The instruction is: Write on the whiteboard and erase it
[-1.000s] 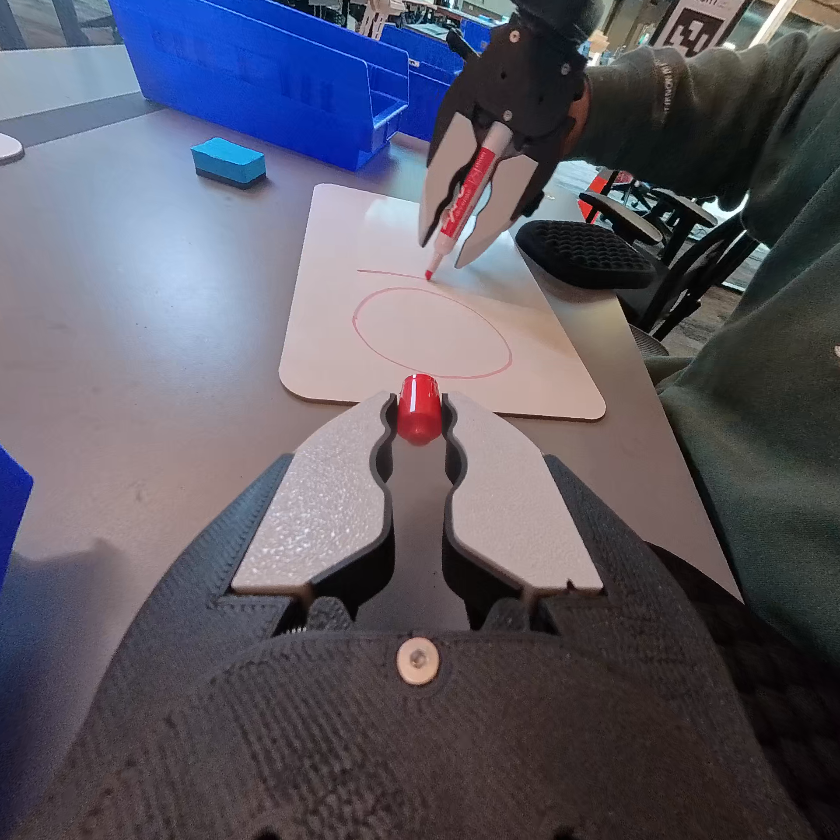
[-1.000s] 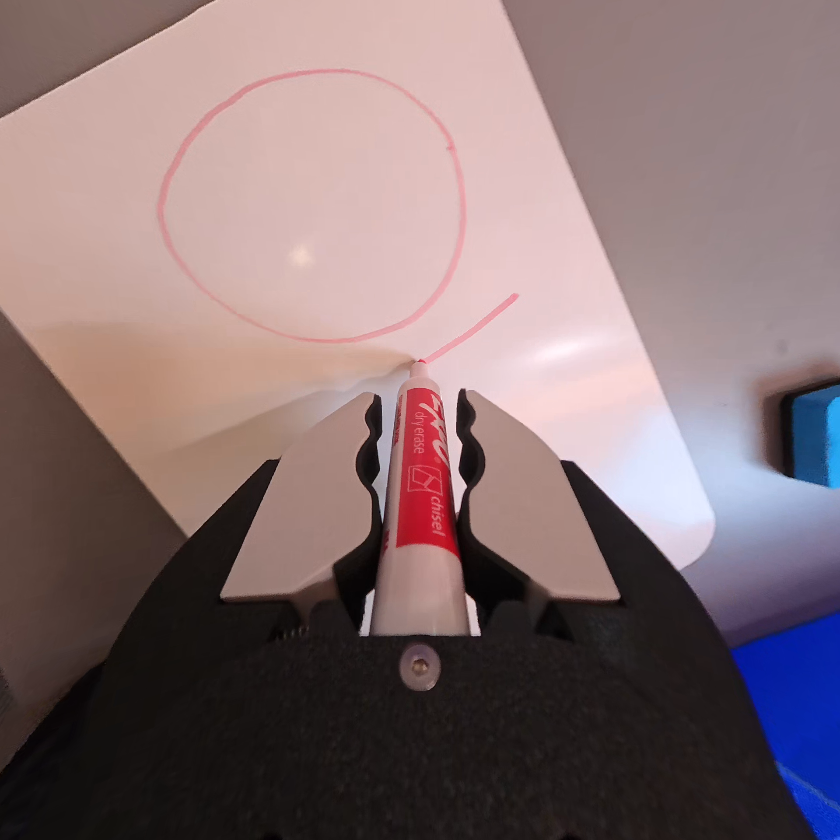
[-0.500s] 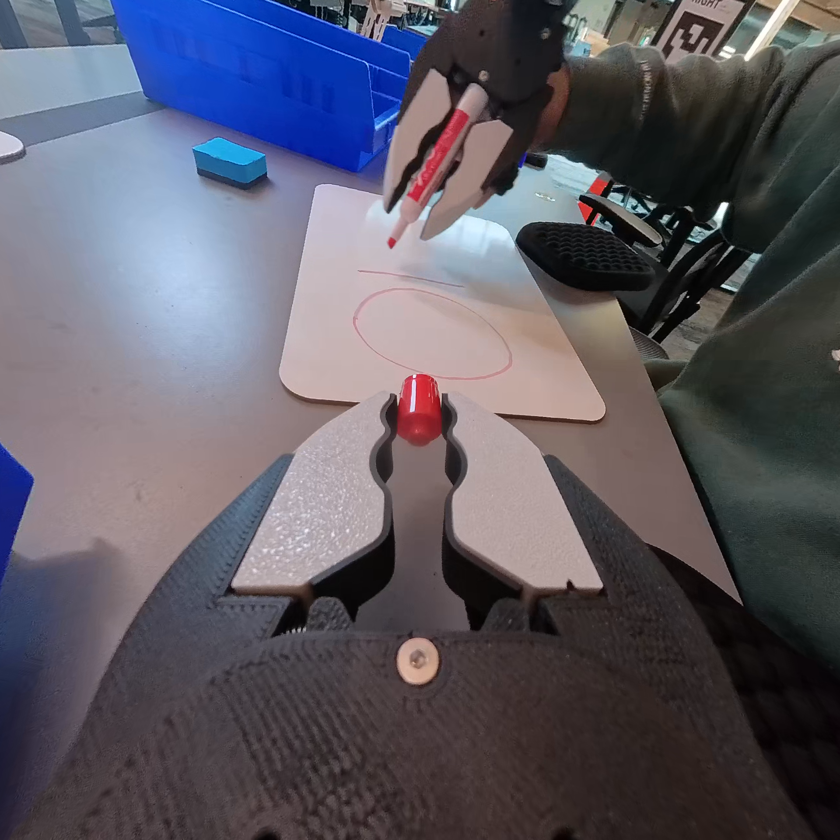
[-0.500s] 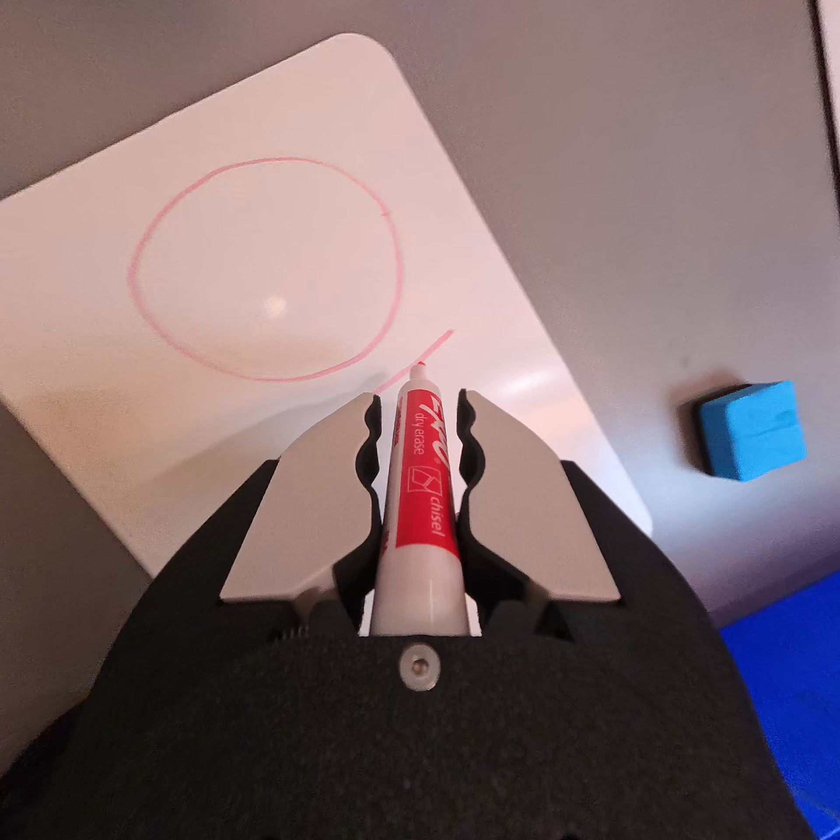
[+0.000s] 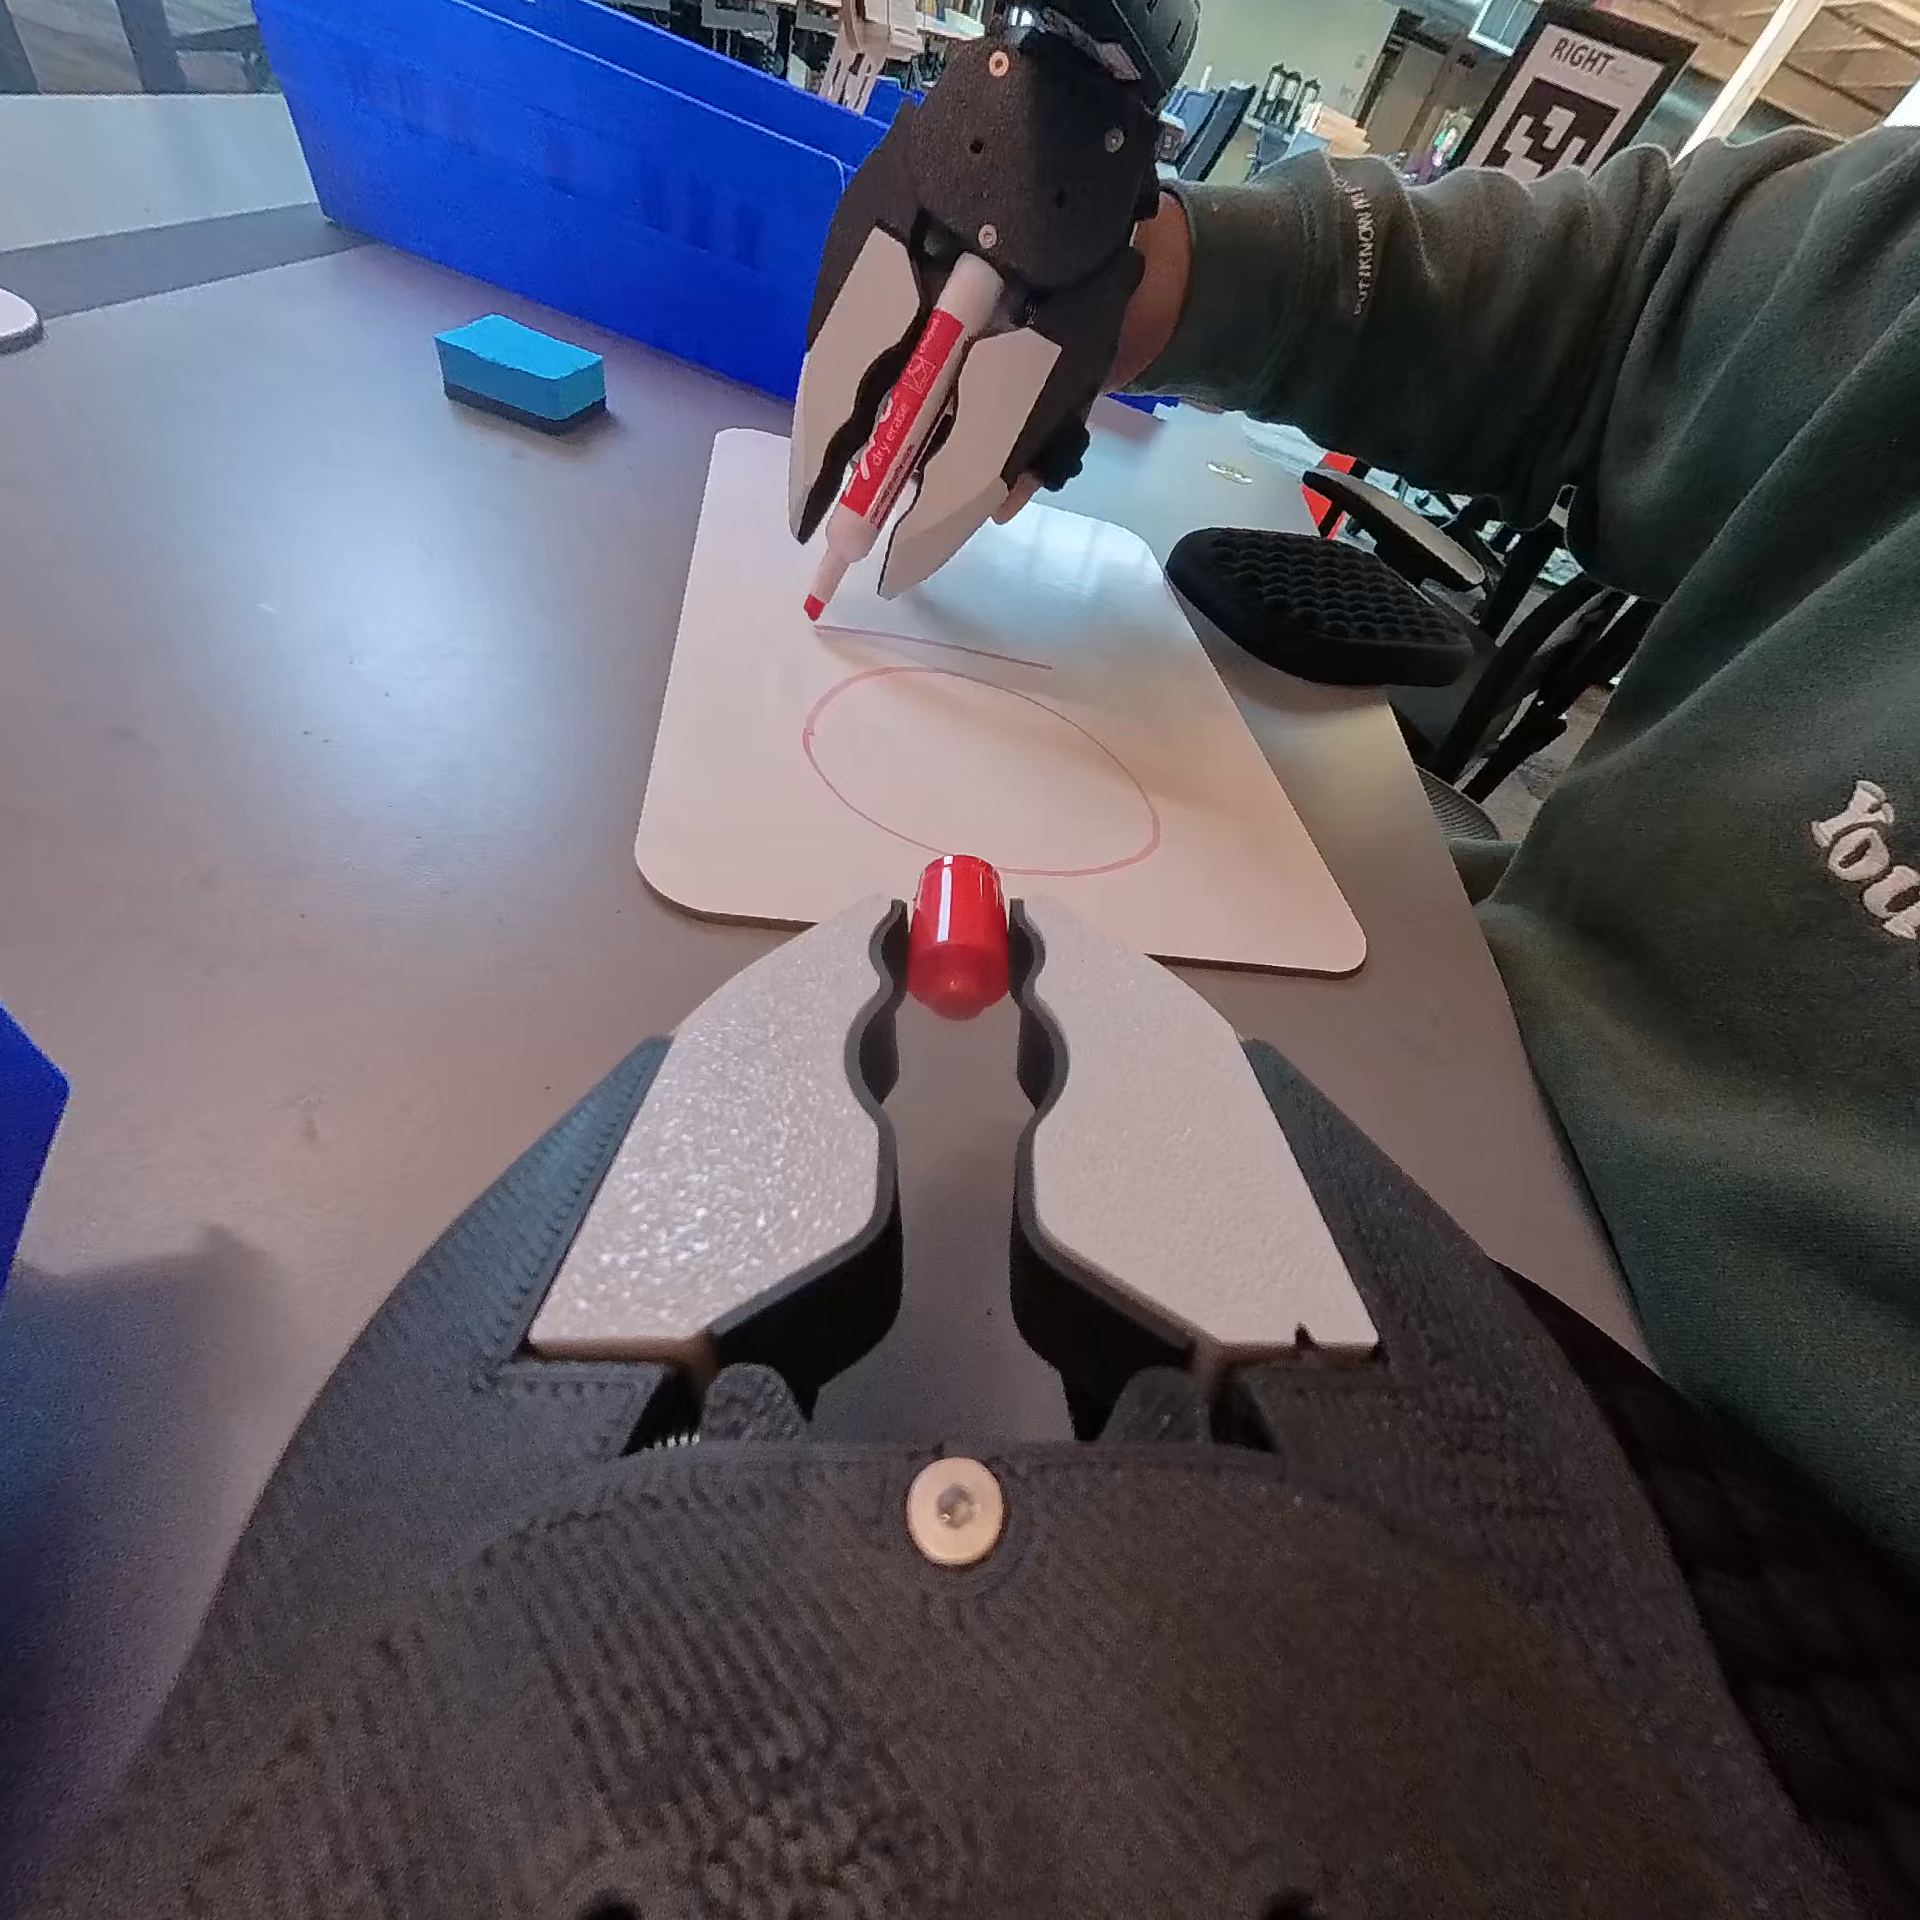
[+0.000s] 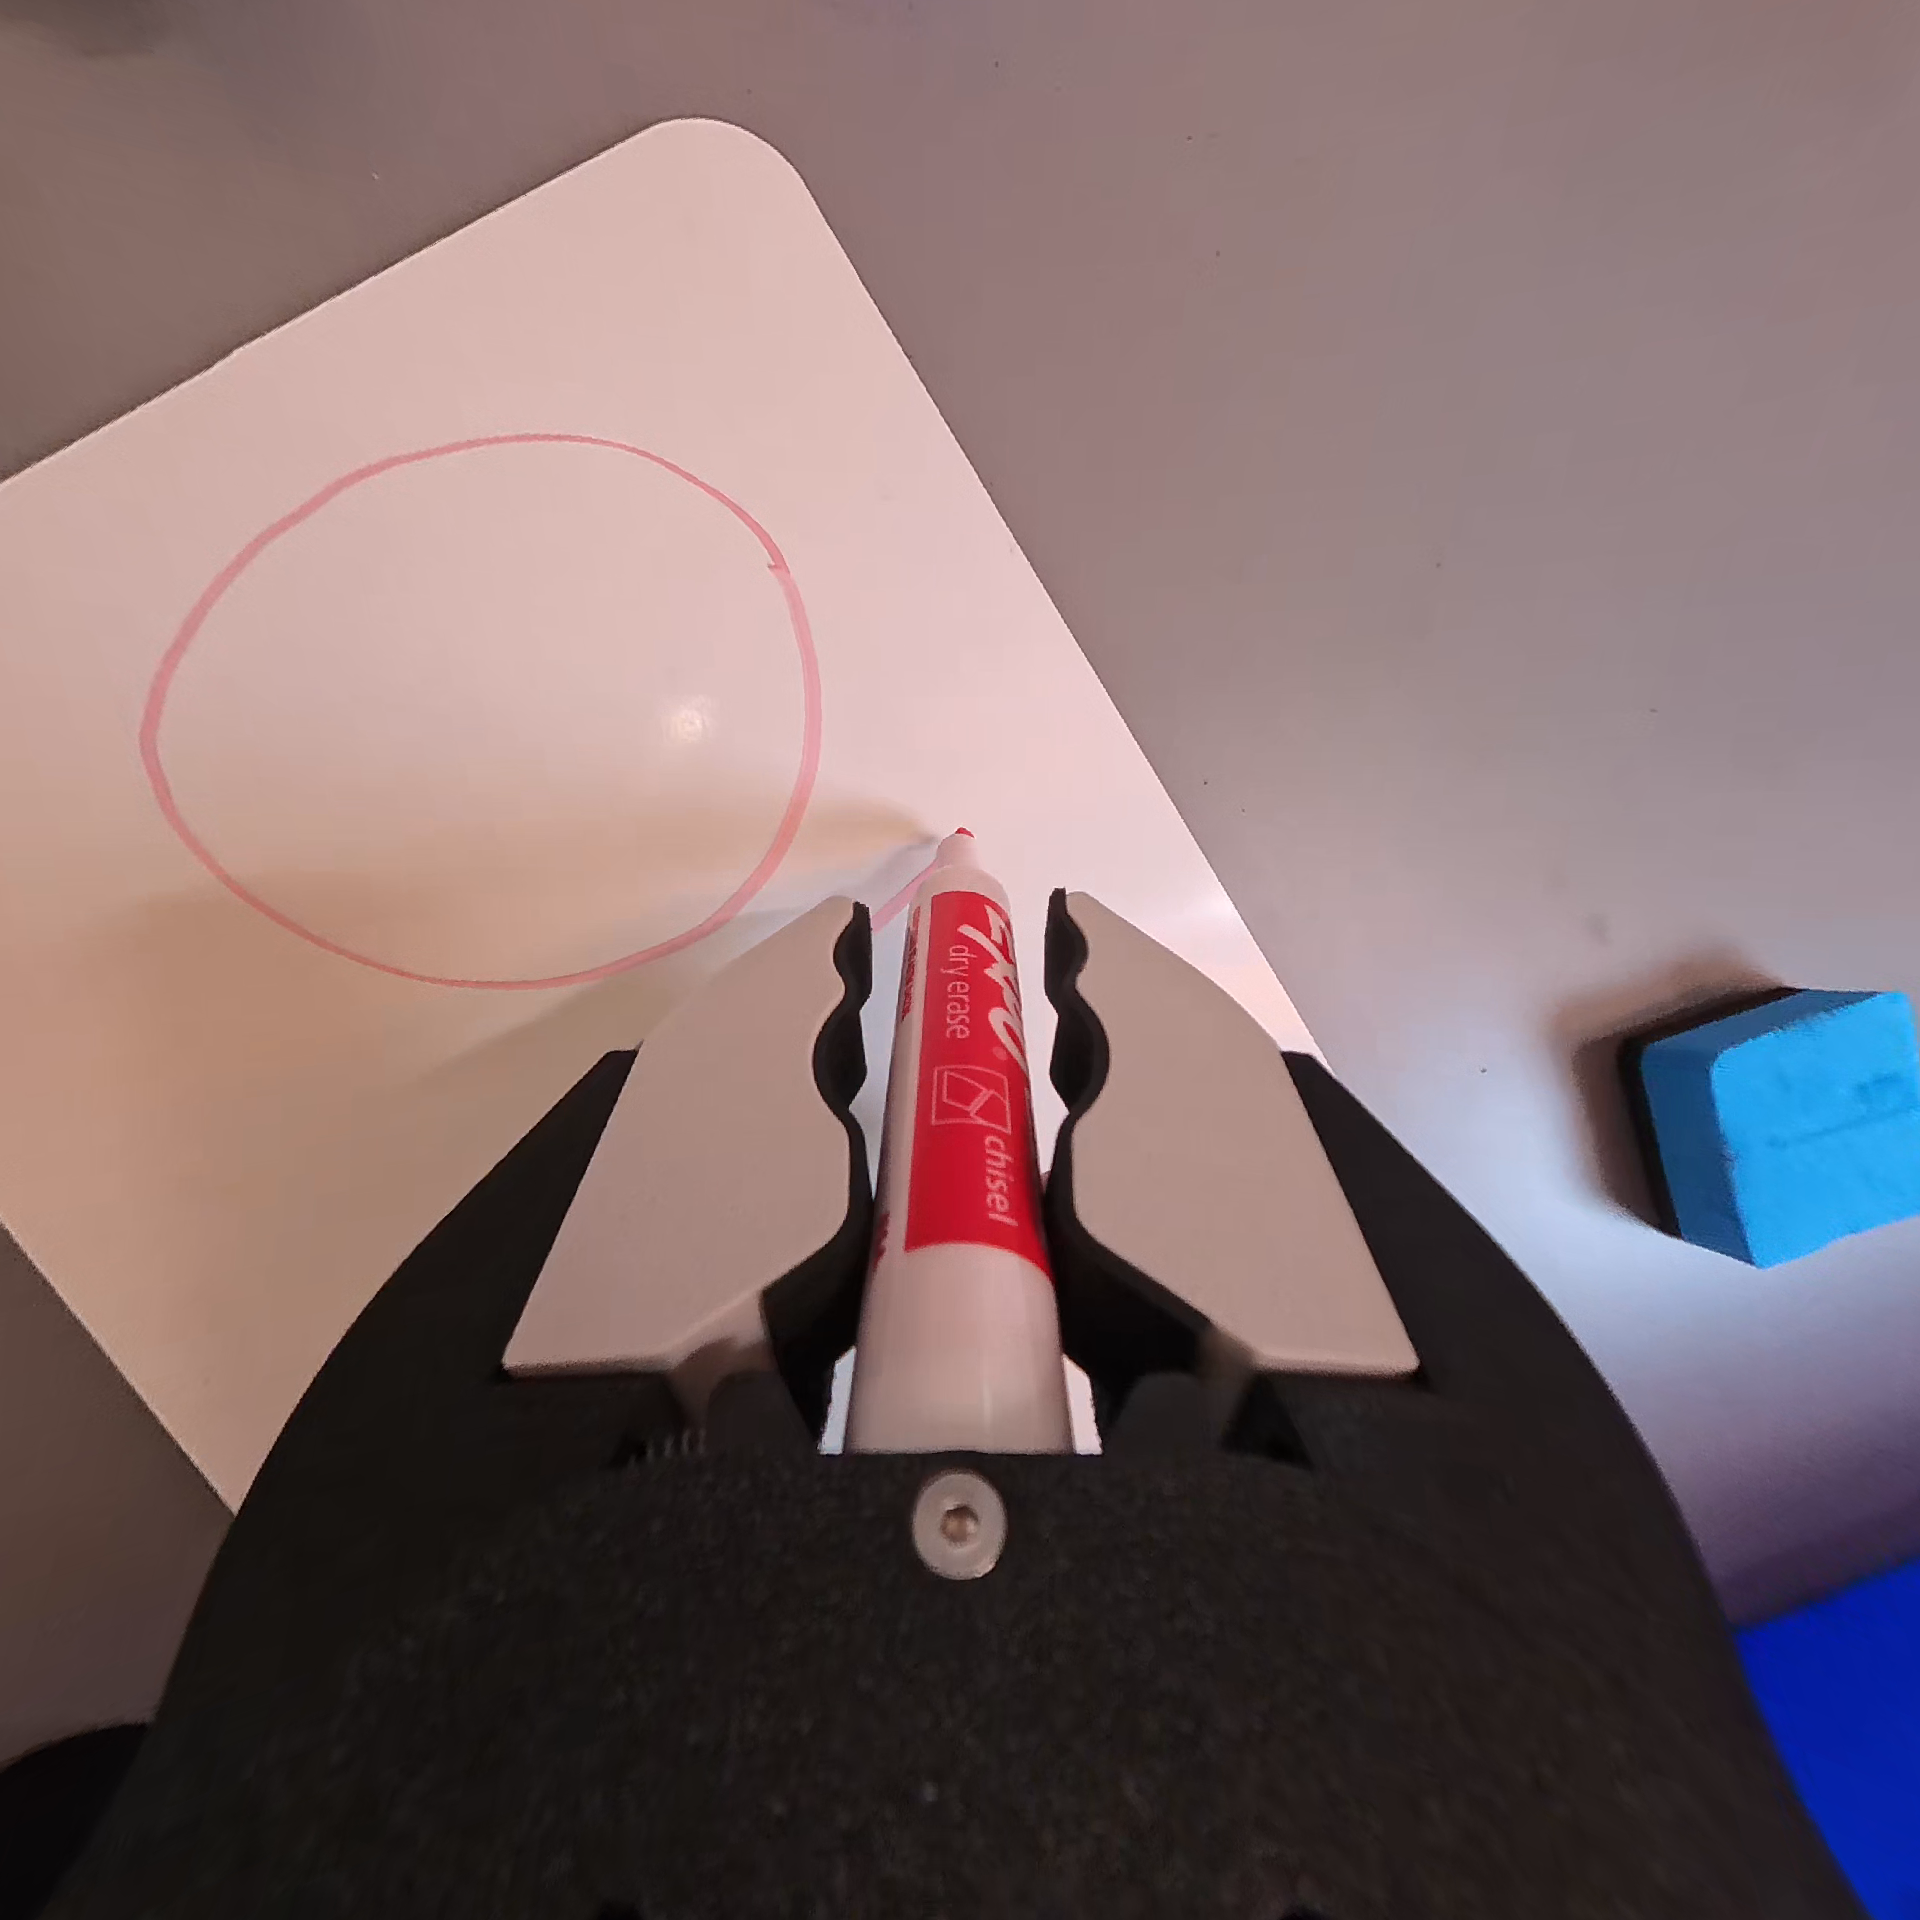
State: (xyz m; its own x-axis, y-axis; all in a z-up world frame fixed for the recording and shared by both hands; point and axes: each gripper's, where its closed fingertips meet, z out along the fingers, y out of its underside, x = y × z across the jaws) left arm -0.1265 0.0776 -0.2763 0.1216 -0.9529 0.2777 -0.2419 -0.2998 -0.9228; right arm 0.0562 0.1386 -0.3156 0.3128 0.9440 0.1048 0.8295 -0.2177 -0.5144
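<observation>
White whiteboard (image 5: 1226,831) bears a red circle (image 6: 478,717) and line; my right gripper (image 6: 956,914) clamps the marker (image 6: 966,1091), my left gripper (image 5: 954,925) pinches its red cap (image 5: 954,951); blue eraser (image 6: 1787,1122) at three o'clock.

Both of my cameras give bright, evenly lit pictures. Light falls from overhead: a small round glare spot sits on the whiteboard (image 6: 520,312) inside the drawn ring at centre left of the right wrist view, and a broad sheen lies on the grey table (image 5: 312,644) at left of the left wrist view. A soft shadow spreads over the board just ahead of my marker (image 6: 961,1091). The wide lens bends straight edges near the frame borders. My gripper bodies at the bottom look soft; the upper-right background is sharp but small.
</observation>
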